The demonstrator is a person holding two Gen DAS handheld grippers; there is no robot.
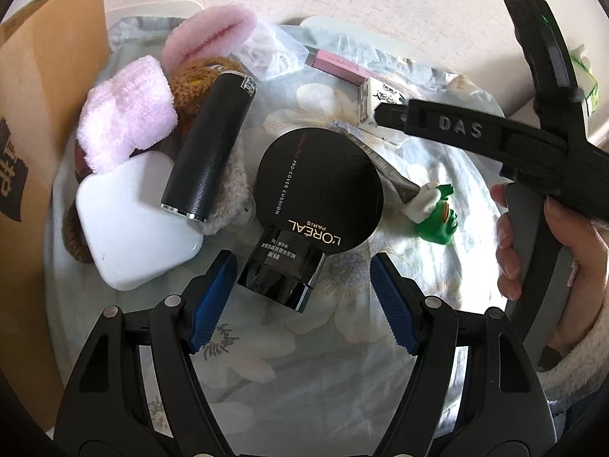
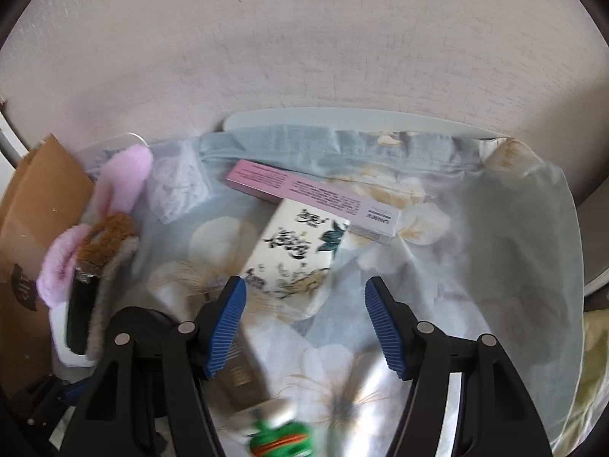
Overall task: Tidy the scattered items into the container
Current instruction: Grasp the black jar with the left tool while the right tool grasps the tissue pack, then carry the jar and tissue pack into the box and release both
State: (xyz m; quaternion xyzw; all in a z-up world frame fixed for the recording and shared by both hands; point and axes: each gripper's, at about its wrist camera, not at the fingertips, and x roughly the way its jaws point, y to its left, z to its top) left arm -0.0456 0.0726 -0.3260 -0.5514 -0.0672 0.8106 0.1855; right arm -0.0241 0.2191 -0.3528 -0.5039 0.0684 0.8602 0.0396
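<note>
Hovering apart and empty, the left gripper (image 1: 300, 301) and right gripper (image 2: 304, 323) fingers overlook open floral cloth (image 2: 475, 251); the pink box (image 2: 312, 198) lies near its far edge.

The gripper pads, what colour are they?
Blue pads, ribbed; clearest in the left wrist view.

Two pink boxes? No: one pink box (image 2: 316, 198), one frog (image 1: 437, 209)

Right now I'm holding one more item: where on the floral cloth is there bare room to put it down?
Bare floral cloth lies right of the pink box, and near the left gripper. Crowded around the black compact and pink towel.
</note>
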